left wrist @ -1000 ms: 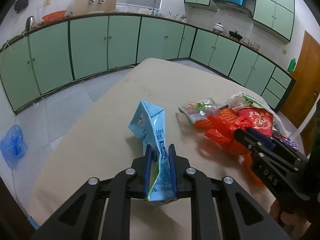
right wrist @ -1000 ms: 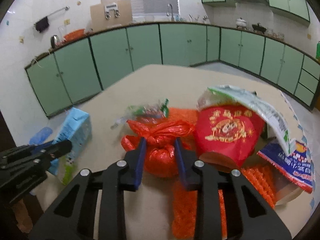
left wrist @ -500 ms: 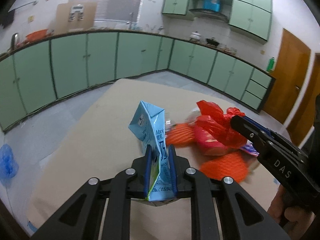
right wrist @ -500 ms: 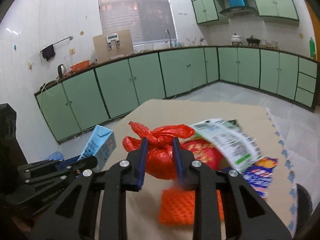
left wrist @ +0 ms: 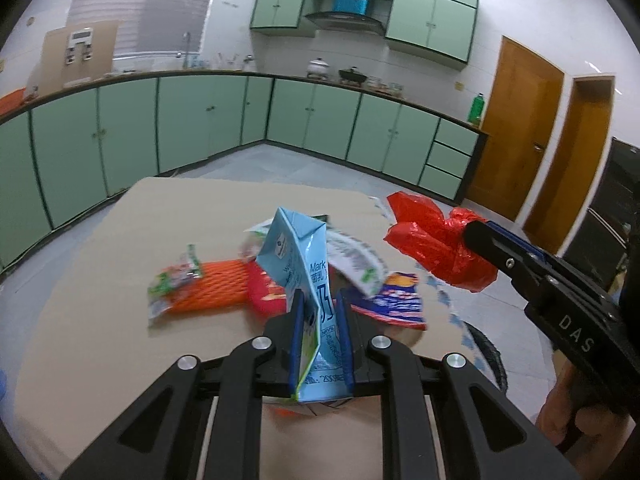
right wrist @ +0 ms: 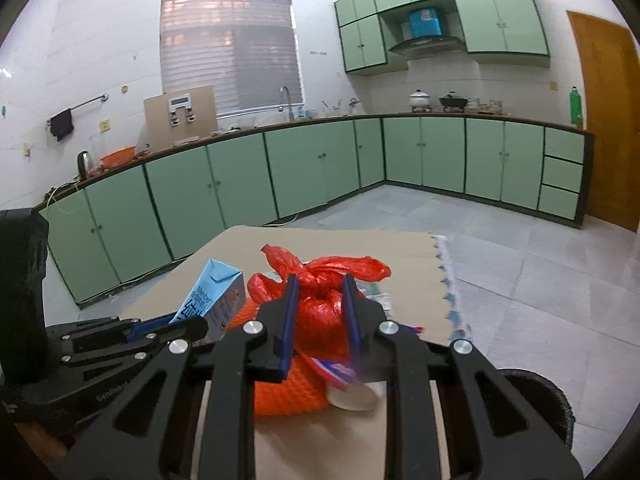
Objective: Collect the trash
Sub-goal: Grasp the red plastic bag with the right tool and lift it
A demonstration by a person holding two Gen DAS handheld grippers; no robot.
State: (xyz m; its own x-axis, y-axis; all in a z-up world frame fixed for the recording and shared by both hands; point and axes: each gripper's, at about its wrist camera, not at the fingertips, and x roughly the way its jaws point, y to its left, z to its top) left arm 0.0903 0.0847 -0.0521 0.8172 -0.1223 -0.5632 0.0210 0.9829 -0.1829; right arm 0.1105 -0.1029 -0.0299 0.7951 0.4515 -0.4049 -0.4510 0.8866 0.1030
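My left tool (left wrist: 318,300) is clamped on the blue milk carton (left wrist: 298,264), both blue pads pressed flat against its sides, and the carton stands nearly upright between them, its folded top leaning a little to the left. It hangs clear above the counter (left wrist: 100,340), a surface covered in tan board.

My right tool (right wrist: 318,284) grips the knotted red plastic bag (right wrist: 320,280) just below the knot, with the bag's loose ears sticking out past the pads. Its jaws have just been closing, and the bag is squeezed between them. In the left wrist view that tool (left wrist: 476,232) comes in from the right with the bag (left wrist: 432,244) held up off the counter, to the right of the carton and apart from it.

Under both tools the remaining litter lies on the counter: an orange foam net (left wrist: 216,284), a crumpled clear wrapper with green print (left wrist: 172,284) at its left end, a red cup (left wrist: 264,292) partly hidden behind the carton, a white and green wrapper (left wrist: 356,260) and a blue and orange packet (left wrist: 396,300). A dark round rim (right wrist: 536,396) shows at the counter's right edge; I cannot tell what it is.
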